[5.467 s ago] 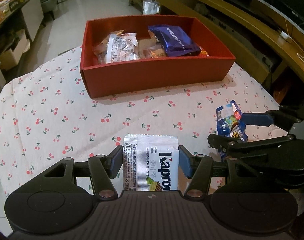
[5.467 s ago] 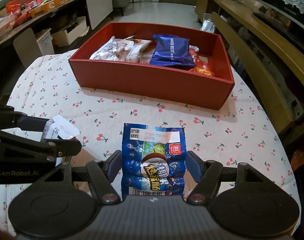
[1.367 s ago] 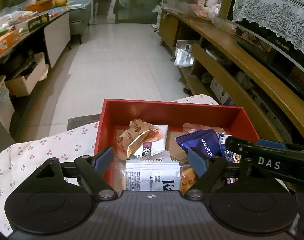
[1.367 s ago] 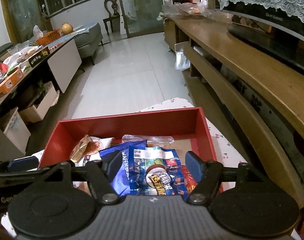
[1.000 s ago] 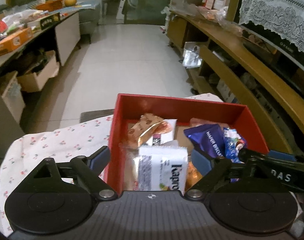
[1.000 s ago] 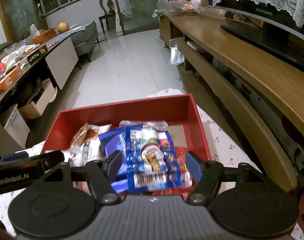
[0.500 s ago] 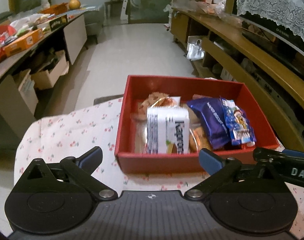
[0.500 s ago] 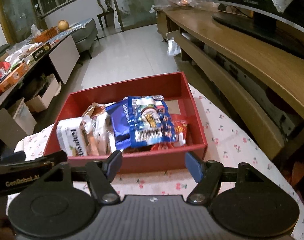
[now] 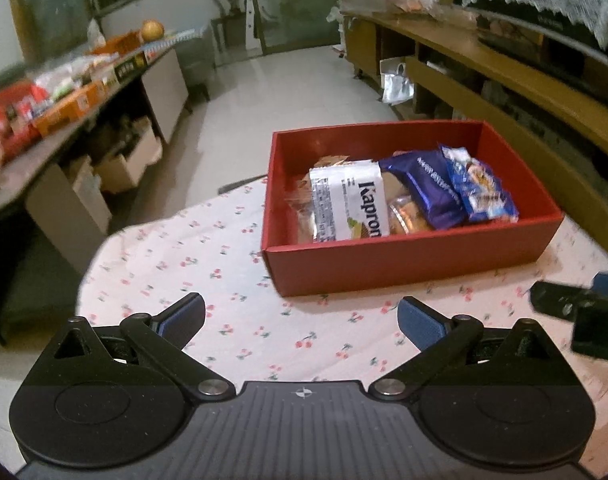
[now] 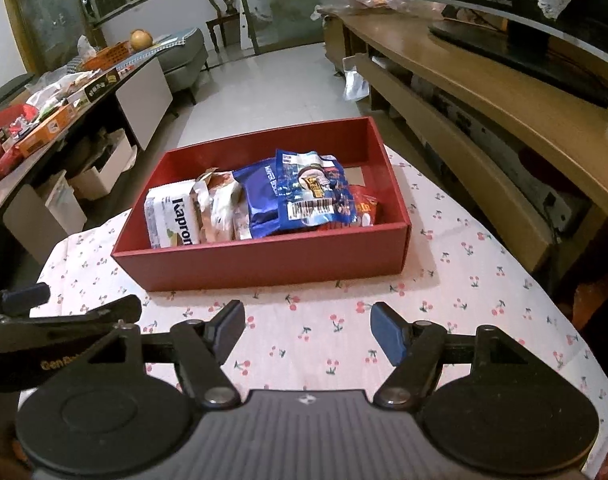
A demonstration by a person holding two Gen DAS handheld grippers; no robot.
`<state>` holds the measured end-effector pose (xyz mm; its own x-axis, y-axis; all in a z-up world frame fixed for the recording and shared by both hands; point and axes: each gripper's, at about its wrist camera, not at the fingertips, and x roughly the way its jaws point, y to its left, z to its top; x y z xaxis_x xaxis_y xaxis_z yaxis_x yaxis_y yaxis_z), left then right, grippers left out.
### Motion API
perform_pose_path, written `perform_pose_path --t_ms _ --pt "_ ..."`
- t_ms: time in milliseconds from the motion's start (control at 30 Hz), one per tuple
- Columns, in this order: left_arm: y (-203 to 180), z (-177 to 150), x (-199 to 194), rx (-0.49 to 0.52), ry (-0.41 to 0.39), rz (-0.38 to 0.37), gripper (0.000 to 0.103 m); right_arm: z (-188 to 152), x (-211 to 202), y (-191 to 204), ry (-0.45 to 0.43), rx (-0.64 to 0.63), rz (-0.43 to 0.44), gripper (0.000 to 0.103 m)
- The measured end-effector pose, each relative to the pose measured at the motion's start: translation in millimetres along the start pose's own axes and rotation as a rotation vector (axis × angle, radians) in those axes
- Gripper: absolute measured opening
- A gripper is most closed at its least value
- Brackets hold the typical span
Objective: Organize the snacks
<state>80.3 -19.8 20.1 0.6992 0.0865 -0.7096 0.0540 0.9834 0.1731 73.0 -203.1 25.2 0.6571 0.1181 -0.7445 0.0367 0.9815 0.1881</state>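
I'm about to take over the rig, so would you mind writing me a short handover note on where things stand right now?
Left gripper: open, nothing between its fingers.
Right gripper: open, also free.
Both hang over the cherry-print tablecloth, short of the red box.
Done: the white Kapron packet lies at the box's left end, and the blue cartoon packet lies on top of the dark blue wafer pack.
Left: no loose snack shows on the cloth in either view; check outside the frames before stopping.

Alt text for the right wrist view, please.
A red box of snack packets, a white Kapron packet at its left end, sits on a cherry-print tablecloth. The empty right gripper is open in front.
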Motion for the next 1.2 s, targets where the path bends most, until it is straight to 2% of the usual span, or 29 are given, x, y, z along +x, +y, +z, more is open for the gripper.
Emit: perform_pose_path --t_ms 167,533,1200 --pt "-1.1 -10.3 -5.4 -0.008 0.011 -0.050 0.103 -11.0 -6.2 -0.6 0.009 -0.006 -0.014 0.092" --pt "-7.3 -23.5 -14.7 0.005 0.029 -0.092 0.103 -24.6 -17.6 0.9 0.008 -0.016 -0.018 0.092" --pt "-3.9 -33.9 -26.0 -0.021 0.041 -0.112 0.103 -37.2 -25.4 1.1 0.009 -0.028 -0.029 0.092"
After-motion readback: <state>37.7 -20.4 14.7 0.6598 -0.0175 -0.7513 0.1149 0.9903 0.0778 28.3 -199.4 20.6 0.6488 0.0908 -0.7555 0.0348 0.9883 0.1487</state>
